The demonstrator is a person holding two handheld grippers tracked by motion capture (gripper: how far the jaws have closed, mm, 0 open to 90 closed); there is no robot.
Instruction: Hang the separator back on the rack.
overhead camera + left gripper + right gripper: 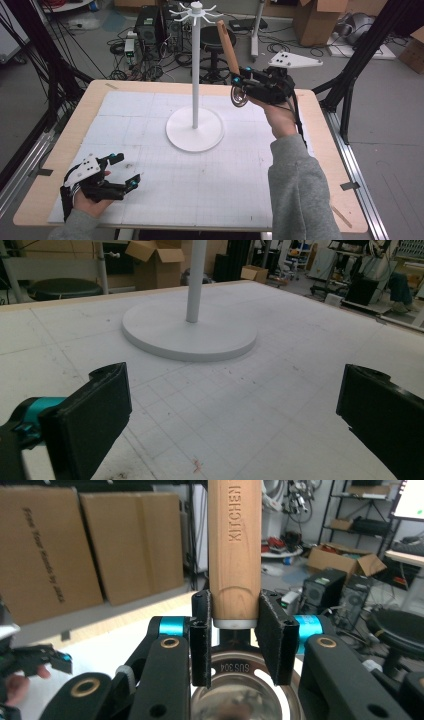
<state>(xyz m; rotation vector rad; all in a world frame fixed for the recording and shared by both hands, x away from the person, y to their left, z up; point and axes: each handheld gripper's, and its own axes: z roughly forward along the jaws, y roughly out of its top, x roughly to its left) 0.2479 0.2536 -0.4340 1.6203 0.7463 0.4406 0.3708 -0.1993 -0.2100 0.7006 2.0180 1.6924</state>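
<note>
**Utensil held high beside the rack, hooks not yet reached**

The wooden-handled utensil (pixel 228 47) is off the table, pinched at the base of its handle by the right gripper (pixel 239 82), handle tilted upward and steel head (pixel 239 96) hanging below the jaws. It sits just right of the white hanging rack (pixel 195 75), below its top hooks (pixel 192 12). The grip is low and narrow, so the long handle could pivot or slip, or knock the pole and rock the stand. The left gripper (pixel 122 172) rests spread and empty near the table's (pixel 95 100) front corner.

Smooth wooden handle (pixel 235 550), shiny metal head (pixel 240 690)
</note>
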